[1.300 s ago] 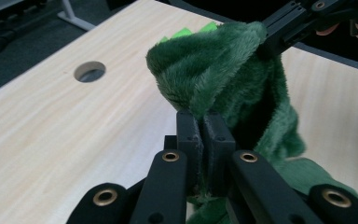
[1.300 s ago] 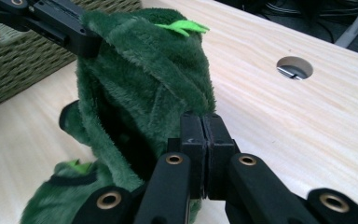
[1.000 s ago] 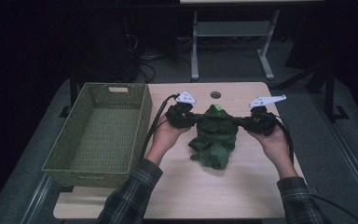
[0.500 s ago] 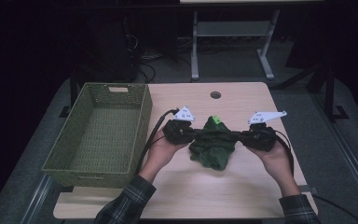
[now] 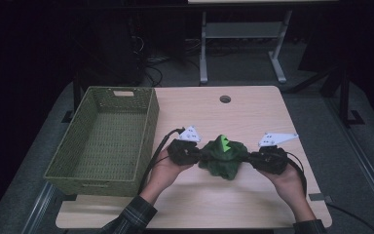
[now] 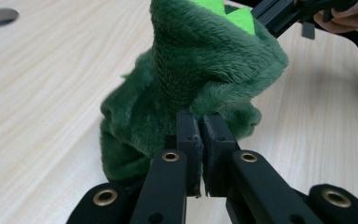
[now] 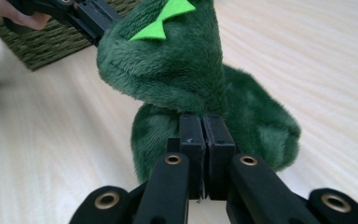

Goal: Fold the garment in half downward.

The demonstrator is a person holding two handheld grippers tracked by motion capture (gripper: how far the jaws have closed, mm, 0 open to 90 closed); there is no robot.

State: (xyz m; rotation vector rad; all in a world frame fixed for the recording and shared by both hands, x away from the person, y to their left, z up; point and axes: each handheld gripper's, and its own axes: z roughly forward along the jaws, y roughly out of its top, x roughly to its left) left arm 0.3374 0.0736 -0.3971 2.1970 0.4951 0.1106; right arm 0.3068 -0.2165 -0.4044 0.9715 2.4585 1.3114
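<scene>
A dark green plush garment [image 5: 224, 158] with bright green felt spikes hangs bunched between my two grippers, its lower folds resting on the wooden table [image 5: 214, 209]. My left gripper [image 5: 198, 153] pinches its left edge; in the left gripper view the jaws [image 6: 200, 126] are pressed together on the green plush [image 6: 191, 88]. My right gripper [image 5: 251, 157] clamps the opposite edge; in the right gripper view the jaws [image 7: 204, 125] are closed on the plush [image 7: 177, 79]. The other hand's gripper [image 7: 81, 14] shows at the upper left there.
A green woven basket [image 5: 104, 139] stands empty on the left part of the table, close to my left hand. A round cable hole [image 5: 225, 99] lies near the far edge. Beyond the table are a metal frame [image 5: 243, 44] and dark floor.
Both hands have drawn toward the near edge of the table and sunk, carrying the plush garment with them. The garment now sits lower and more bunched. Both grips are unchanged.
</scene>
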